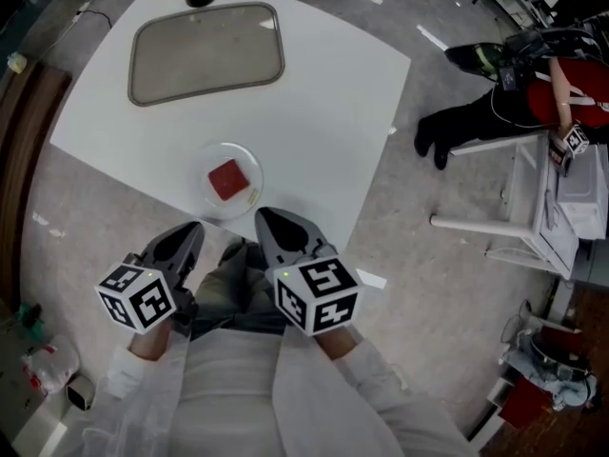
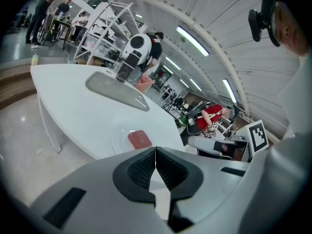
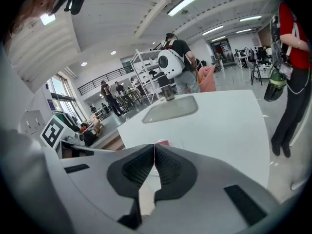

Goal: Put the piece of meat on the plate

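The piece of meat [image 1: 228, 179] lies in the middle of the clear plate [image 1: 201, 188], near my edge of the white table [image 1: 333, 93]. My left gripper [image 1: 193, 228] and right gripper [image 1: 264, 216] are both pinched tight with nothing in them. I hold them side by side just off the table, near the plate.

Bright and evenly lit from above by long ceiling lights [image 2: 194, 40], flaring white in both gripper views. Only soft, faint shadows on the white table [image 1: 314, 93]; pale streaks of glare on the tray [image 1: 205, 50] and a dull sheen on the floor [image 2: 19, 126]. Sharp in the head view, with some bending towards the rim. Heavily curved and darkened to black at the corners in the gripper views, and slightly soft up close on the left gripper [image 2: 155, 150] and right gripper [image 3: 154, 147].
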`<state>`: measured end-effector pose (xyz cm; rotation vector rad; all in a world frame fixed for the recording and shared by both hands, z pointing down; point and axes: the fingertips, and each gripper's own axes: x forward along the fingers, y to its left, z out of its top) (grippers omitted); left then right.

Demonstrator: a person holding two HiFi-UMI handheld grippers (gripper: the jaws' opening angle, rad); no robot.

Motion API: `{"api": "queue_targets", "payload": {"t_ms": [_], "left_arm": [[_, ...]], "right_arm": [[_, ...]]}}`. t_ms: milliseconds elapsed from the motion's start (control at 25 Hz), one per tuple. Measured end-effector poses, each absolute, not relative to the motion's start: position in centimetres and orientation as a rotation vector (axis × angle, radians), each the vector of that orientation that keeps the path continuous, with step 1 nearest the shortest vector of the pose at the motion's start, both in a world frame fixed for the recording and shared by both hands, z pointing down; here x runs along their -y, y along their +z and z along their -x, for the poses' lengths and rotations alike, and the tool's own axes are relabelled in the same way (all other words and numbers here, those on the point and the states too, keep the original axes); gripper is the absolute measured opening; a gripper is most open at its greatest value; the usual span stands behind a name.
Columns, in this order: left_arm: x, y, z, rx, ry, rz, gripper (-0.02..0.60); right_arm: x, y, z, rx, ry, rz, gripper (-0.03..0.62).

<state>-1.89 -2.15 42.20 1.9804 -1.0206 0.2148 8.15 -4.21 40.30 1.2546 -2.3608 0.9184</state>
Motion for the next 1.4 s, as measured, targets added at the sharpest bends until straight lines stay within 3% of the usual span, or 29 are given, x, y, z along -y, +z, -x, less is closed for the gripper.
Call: {"api": "queue_targets", "payload": {"t_ms": [1400], "left_arm": [[5.6, 49.7, 5.6, 1.076, 0.263, -1.775, 0.014]], "right_arm": [[7.2, 49.5, -6.7, 2.142, 1.103, -1.185, 0.018]]}}
